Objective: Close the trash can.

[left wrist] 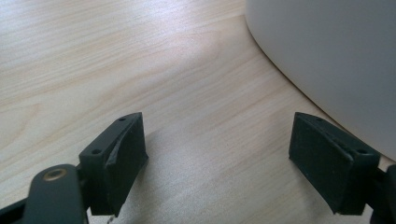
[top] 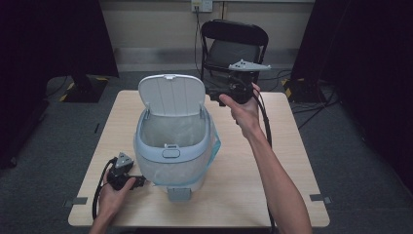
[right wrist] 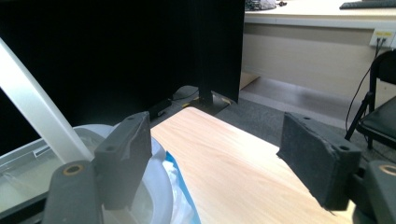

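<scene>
Tabletop (top: 272, 161) at frame centre: open-lidded bin (top: 171, 141); left gripper (top: 142, 182) lower left, right gripper (top: 210, 93) above, both wide, empty.

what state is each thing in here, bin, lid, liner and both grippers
bin: upright on the table, lined.
lid: swung up, open.
liner: clear bag with a blue edge, fitted inside and folded over the rim.
left gripper: open, empty, low over the table beside the bin's wall.
right gripper: open, empty, held in the air by the raised lid.
folding chair: unfolded, behind the table.
</scene>
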